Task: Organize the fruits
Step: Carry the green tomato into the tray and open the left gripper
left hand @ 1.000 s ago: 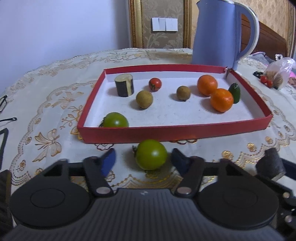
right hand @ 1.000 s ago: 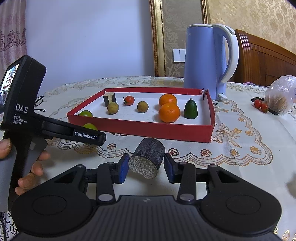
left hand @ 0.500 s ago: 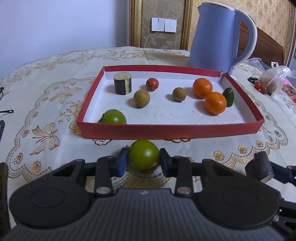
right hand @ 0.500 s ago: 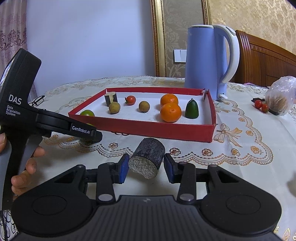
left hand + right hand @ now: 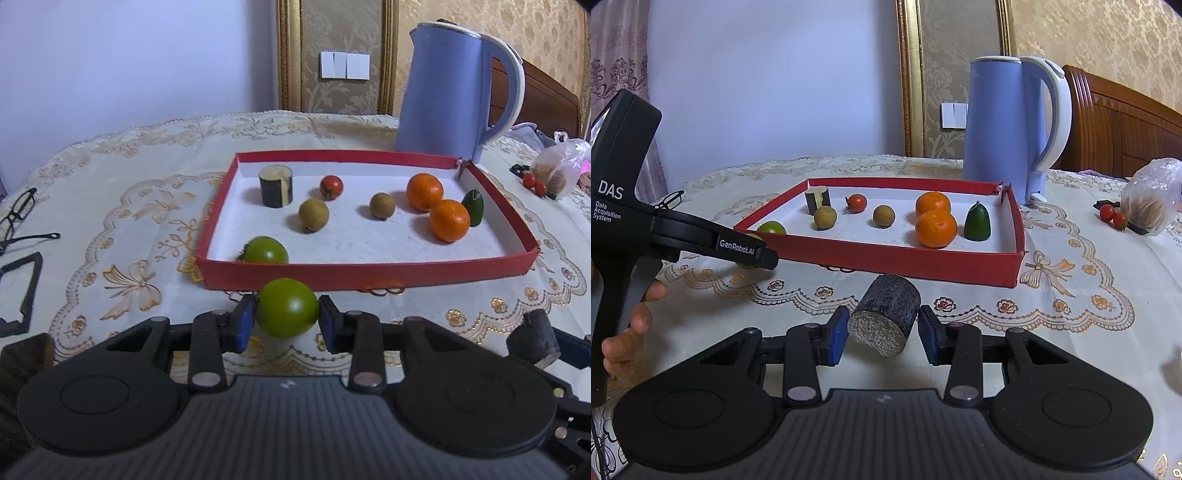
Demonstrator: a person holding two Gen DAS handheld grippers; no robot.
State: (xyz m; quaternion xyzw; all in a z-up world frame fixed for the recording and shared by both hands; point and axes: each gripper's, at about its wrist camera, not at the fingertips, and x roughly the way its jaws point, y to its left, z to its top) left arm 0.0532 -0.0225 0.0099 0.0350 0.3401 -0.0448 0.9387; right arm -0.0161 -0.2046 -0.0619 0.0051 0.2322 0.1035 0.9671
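Observation:
My left gripper is shut on a green tomato and holds it just above the cloth, in front of the red tray. In the tray lie another green tomato, a red tomato, two brown round fruits, two oranges, a dark green piece and a dark cylinder piece. My right gripper is shut on a dark cylinder chunk, in front of the tray. The left gripper's body shows at the left of the right wrist view.
A blue kettle stands behind the tray. A plastic bag and small red tomatoes lie at the right. Glasses lie at the left on the embroidered tablecloth.
My left gripper closed on the green tomato and lifted it a little off the cloth. My right gripper kept its hold on the dark chunk and rose slightly.

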